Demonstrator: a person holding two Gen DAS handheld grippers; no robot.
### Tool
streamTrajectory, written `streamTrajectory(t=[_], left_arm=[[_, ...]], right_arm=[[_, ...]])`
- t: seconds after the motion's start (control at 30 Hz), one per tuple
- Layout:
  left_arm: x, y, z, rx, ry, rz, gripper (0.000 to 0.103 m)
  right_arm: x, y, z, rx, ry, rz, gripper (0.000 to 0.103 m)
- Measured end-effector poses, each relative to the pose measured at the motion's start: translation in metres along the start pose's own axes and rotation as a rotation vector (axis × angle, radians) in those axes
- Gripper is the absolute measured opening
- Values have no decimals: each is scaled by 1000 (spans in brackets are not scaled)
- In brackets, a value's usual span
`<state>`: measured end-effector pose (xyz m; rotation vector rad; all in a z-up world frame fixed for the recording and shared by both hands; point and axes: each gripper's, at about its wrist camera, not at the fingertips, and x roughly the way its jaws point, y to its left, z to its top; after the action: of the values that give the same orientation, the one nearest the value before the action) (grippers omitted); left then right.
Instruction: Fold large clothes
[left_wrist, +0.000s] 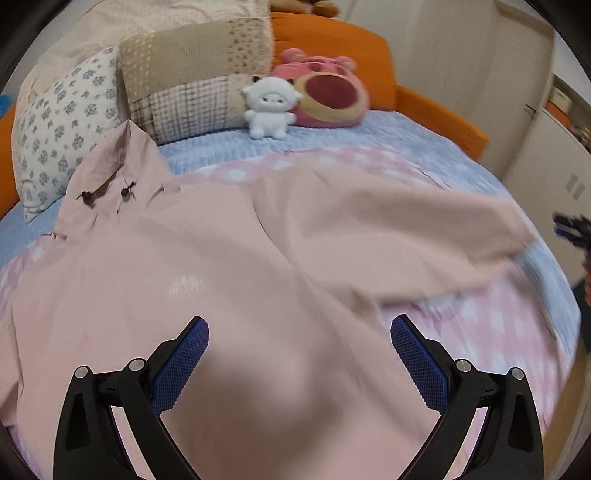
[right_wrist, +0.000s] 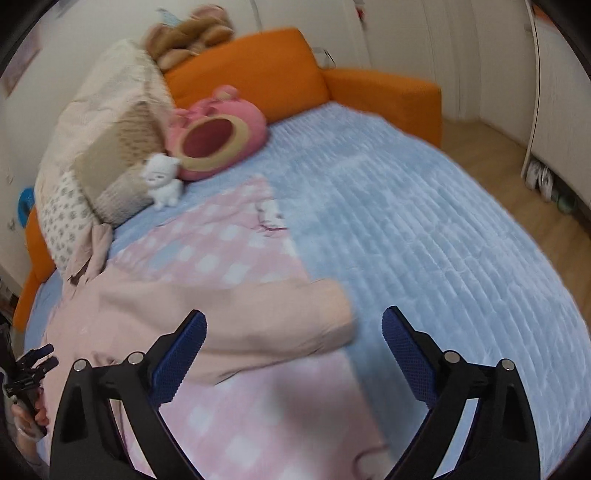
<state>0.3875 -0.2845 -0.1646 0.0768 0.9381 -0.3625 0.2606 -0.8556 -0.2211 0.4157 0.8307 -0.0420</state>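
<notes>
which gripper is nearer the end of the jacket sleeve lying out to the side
Right. The right gripper hangs open just past the sleeve's cuff. The left gripper, also open, hovers over the jacket's body, well away from it.

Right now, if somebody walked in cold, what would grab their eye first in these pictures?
Probably the pale pink hooded jacket spread flat across the middle of the bed, hood toward the pillows. Next, the pink bear plush and the small white plush sitting side by side up by the orange headboard. Both the left gripper and the right gripper stand open over the jacket, holding nothing.
</notes>
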Motion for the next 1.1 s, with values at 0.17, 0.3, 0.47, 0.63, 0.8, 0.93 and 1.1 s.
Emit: streamTrajectory(t=[0.17,0.3,0.47,0.63,0.8,0.93,1.1], left_arm=[[52,20,39,-140,97,-19,100],[70,30,51,-209,124,-42,100],[81,26,59,-181,136,-36,100],[93,6,84,-165,145,-86,100],[123,-32,104,-107,220,-108,100],[171,-49,92,-98,340,-9,100],[154,-42,88,-154,286,-122,100]], right_arm=[[50,-33,16,115,128,53,82],[79,-31,14,100,237,154,50],[60,-1,13,18,203,181,20],[-33,21,51,-22,-92,191,17],[-104,69,91,-30,-132,200,16],[-111,91,81,65,-83,167,16],[-118,130,45,-15,-95,200,15]])
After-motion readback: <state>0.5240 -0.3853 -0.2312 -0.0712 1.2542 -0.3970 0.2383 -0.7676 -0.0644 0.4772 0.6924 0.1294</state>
